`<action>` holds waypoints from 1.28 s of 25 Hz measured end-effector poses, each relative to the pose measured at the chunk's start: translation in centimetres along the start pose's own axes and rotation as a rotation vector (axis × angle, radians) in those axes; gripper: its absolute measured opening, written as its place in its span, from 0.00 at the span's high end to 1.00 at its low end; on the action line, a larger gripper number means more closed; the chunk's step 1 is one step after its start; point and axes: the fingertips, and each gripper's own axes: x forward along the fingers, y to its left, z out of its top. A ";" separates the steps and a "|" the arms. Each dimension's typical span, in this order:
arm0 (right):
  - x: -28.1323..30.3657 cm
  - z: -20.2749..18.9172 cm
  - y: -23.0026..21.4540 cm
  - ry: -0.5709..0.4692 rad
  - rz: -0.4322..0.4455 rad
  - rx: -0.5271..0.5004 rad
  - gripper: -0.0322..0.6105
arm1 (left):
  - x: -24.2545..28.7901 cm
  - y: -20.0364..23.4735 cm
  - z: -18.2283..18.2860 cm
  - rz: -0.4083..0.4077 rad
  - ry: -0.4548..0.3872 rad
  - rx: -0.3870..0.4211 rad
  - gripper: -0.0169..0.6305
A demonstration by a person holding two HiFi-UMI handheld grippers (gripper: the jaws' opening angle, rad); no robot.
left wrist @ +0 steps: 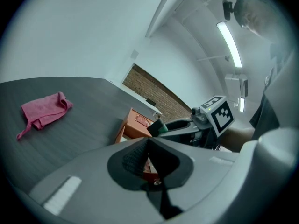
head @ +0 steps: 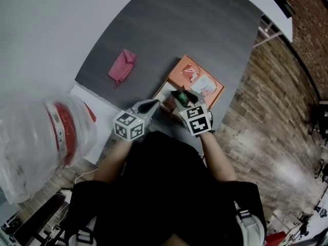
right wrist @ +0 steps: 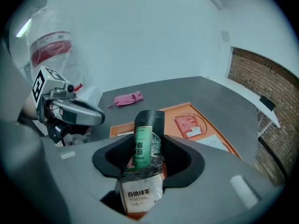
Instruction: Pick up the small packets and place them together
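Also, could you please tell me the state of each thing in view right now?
left claw: shut, empty.
right claw: shut on green tea packet.
green tea packet: held upright in the right claw.
pink cloth: crumpled, lying apart from everything.
red packet: flat on orange box.

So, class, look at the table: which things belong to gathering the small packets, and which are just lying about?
Part of the job:
- green packet, gripped in the right claw
- red packet, lying on the orange tray
- probably the tray itself

Just lying about:
- pink cloth on the grey table
- plastic bag at the left
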 end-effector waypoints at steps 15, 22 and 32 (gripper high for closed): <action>2.4 4.1 -8.7 0.052 -0.054 -0.037 0.64 | 0.8 0.0 3.4 -0.022 -0.071 -0.019 0.97; 4.7 3.6 -8.8 0.186 0.023 -0.148 0.64 | 0.8 0.5 3.2 0.004 -0.080 -0.056 0.97; 5.9 3.3 -8.6 0.207 -0.026 -0.288 0.53 | 0.5 0.9 3.2 0.049 -0.065 -0.038 0.97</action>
